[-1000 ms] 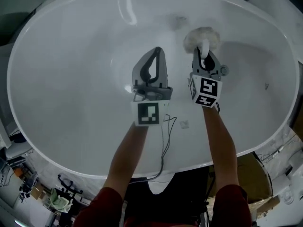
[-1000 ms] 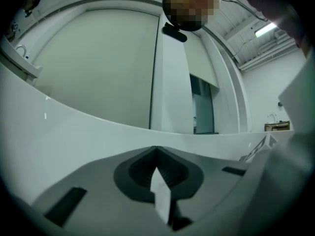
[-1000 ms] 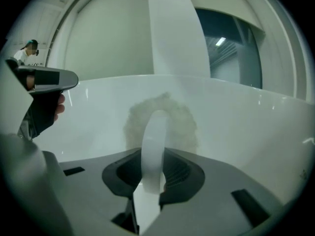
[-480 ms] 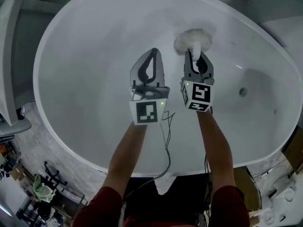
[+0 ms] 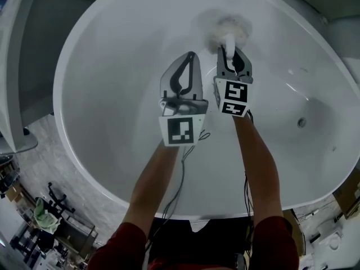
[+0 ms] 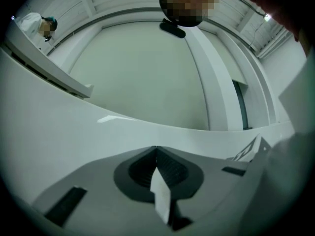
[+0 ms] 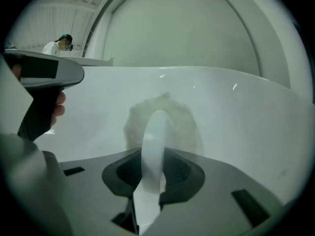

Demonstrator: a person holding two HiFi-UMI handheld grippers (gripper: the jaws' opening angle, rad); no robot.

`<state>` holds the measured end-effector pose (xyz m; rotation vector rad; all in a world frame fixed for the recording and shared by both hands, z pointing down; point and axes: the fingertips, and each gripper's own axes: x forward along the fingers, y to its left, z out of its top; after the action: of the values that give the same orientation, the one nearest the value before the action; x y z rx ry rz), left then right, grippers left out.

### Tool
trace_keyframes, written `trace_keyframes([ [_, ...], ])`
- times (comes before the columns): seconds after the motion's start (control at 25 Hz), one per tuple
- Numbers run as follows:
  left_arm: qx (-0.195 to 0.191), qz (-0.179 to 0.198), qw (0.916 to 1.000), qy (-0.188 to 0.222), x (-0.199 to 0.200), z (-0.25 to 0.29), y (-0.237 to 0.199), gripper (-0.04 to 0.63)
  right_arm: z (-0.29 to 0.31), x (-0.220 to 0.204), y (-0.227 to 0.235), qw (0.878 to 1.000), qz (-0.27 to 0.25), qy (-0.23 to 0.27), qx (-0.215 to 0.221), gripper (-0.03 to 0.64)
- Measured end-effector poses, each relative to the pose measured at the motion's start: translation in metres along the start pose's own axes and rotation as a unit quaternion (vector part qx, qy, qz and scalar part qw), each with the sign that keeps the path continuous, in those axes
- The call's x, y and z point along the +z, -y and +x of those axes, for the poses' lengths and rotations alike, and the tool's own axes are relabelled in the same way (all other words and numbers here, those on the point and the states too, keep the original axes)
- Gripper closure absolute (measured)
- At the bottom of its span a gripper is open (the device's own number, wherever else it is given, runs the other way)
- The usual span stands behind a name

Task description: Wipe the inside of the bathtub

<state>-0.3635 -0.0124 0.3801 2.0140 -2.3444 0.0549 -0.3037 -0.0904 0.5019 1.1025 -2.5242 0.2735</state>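
1. Since a second ago the right tool has carried its fluffy pad along the bathtub wall, away from the drain.
2. Its jaws are clamped on the pad's white handle, pressing the fluff against the far wall, apparently to scrub it.
3. Beside it the left tool hovers with jaws together and nothing in them, clear of the stroke.

Grey floor btm-left w/ clutter; cardboard box btm-right; person in bkgd.
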Motion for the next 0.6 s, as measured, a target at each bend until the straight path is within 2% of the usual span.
trace_keyframes([
  [0.24, -0.002, 0.002, 0.9999, -0.013, -0.022, 0.012, -0.02, 0.58, 0.05, -0.003, -0.007, 1.0, -0.01, -0.008, -0.008, 0.523],
  [0.44, 0.01, -0.002, 0.9999, -0.01, -0.033, 0.011, -0.031, 0.58, 0.053, -0.007, -0.005, 0.999, -0.012, 0.014, -0.028, 0.526],
  [0.6, 0.026, 0.001, 0.9996, -0.016, -0.038, 0.005, -0.037, 0.58, 0.051, -0.01, -0.006, 1.0, -0.013, 0.005, -0.024, 0.526],
])
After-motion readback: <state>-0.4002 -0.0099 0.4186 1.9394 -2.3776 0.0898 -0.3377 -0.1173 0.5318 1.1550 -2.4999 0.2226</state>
